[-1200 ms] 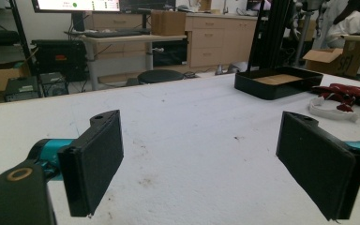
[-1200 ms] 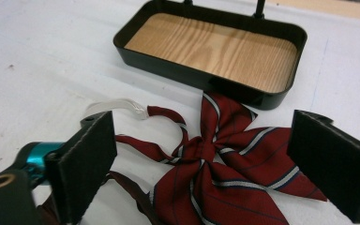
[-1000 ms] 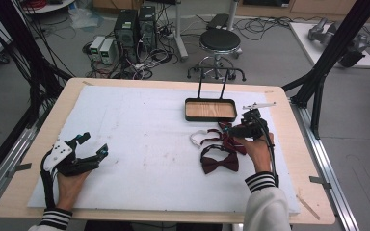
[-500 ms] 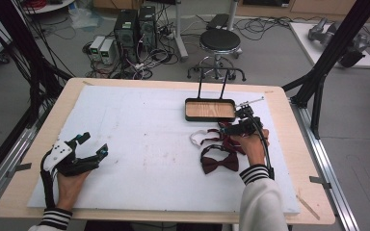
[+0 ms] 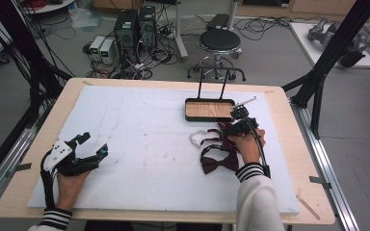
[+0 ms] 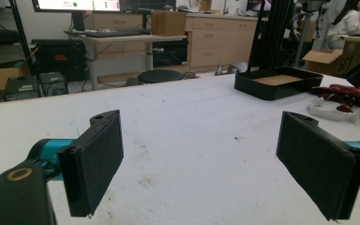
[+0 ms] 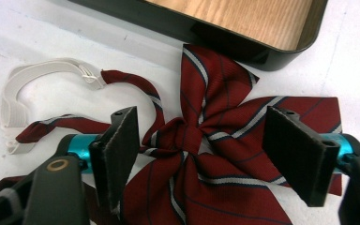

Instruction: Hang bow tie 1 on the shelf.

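1. Maroon striped cloth makes up the bow tie (image 7: 201, 140) that lies between the right tongs (image 7: 206, 150); thin white and dark stripes cross its wings.
2. Its knot sits midway between the two black pads, and the wings spread under both of them.
3. The right tongs have just been closing, yet their jaws stand apart over the tie, and I see no pad pressing the cloth.
4. From the high view, the right tongs (image 5: 229, 129) hover at the right side of the bench (image 5: 125, 86), just near of the tray.
5. That black tray (image 5: 209, 109) has a wooden floor and a tall wire handle, and it stands on the white mat (image 5: 139, 130) toward the far right.
6. One wing tip of the striped tie reaches up to the tray's near wall.
7. A white elastic strap (image 7: 16, 101) curls away to the left of the tie, joined to a narrow striped band.
8. A second, darker bow tie (image 5: 220, 162) lies nearer the person, just beside the right hand (image 5: 246, 147).
9. The left tongs (image 6: 201, 164) rest on the mat at the near left, jaws wide apart with nothing between them.
10. The left hand (image 5: 70, 185) holds them well apart from the ties.
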Demonstrator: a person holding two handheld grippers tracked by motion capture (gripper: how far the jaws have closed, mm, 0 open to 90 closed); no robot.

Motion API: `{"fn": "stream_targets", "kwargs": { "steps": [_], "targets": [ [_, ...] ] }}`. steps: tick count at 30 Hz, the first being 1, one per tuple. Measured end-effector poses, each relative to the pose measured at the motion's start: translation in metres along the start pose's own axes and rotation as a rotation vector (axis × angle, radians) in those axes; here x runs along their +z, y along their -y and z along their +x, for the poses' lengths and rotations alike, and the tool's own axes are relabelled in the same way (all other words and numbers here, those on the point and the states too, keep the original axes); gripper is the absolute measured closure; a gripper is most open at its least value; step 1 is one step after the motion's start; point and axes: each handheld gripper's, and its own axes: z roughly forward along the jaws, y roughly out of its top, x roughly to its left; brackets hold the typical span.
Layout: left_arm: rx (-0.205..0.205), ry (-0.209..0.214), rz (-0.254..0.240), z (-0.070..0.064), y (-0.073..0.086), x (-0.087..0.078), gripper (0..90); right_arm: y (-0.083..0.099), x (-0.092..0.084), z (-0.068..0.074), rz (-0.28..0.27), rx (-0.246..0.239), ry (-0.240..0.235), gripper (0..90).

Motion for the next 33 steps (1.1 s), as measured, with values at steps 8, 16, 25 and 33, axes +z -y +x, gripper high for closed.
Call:
{"fn": "stream_targets", "kwargs": {
  "steps": [8, 16, 25, 33],
  "targets": [
    [0.0, 0.0, 0.001, 0.0, 0.0, 0.0, 15.4, -0.002, 0.01, 0.003, 0.053, -0.011, 0.022, 34.0],
    [-0.001, 0.0, 0.001, 0.0, 0.0, 0.0, 15.4, -0.002, 0.015, 0.004, 0.077, -0.007, 0.027, 39.2],
    [-0.001, 0.0, 0.001, 0.0, 0.0, 0.0, 15.4, -0.003, 0.02, 0.004, 0.097, 0.004, 0.019, 44.6],
    [0.0, -0.001, 0.002, 0.0, 0.0, 0.0, 15.4, -0.002, 0.024, 0.002, 0.107, 0.025, 0.02, 50.4]
  ]
}}
